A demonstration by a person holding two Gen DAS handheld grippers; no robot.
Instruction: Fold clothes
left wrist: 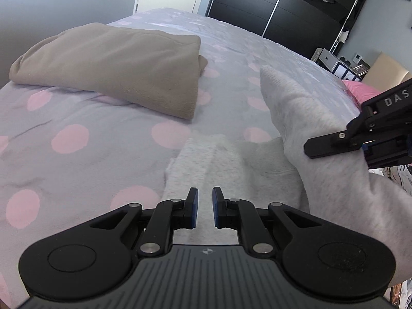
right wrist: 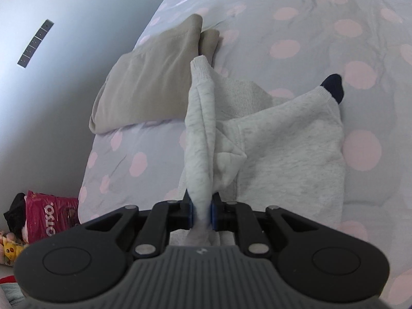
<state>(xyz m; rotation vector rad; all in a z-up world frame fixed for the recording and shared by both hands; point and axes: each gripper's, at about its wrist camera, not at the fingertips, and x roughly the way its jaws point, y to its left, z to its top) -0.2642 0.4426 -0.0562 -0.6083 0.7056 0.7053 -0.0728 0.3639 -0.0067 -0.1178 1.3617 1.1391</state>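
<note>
A light grey sweatshirt lies on the bed, partly folded, with a dark cuff at its far sleeve end. My right gripper is shut on a bunched sleeve of it, which rises up from the jaws; the same gripper shows from the side in the left wrist view. My left gripper hovers just above the sweatshirt's flat near part, open a little with nothing between its blue pads. A folded beige garment rests farther back on the bed.
The bed cover is grey with pink dots. A dark wardrobe stands behind the bed, shelves and a pink item to the right. A red bag and toys sit on the floor by the bed's left side.
</note>
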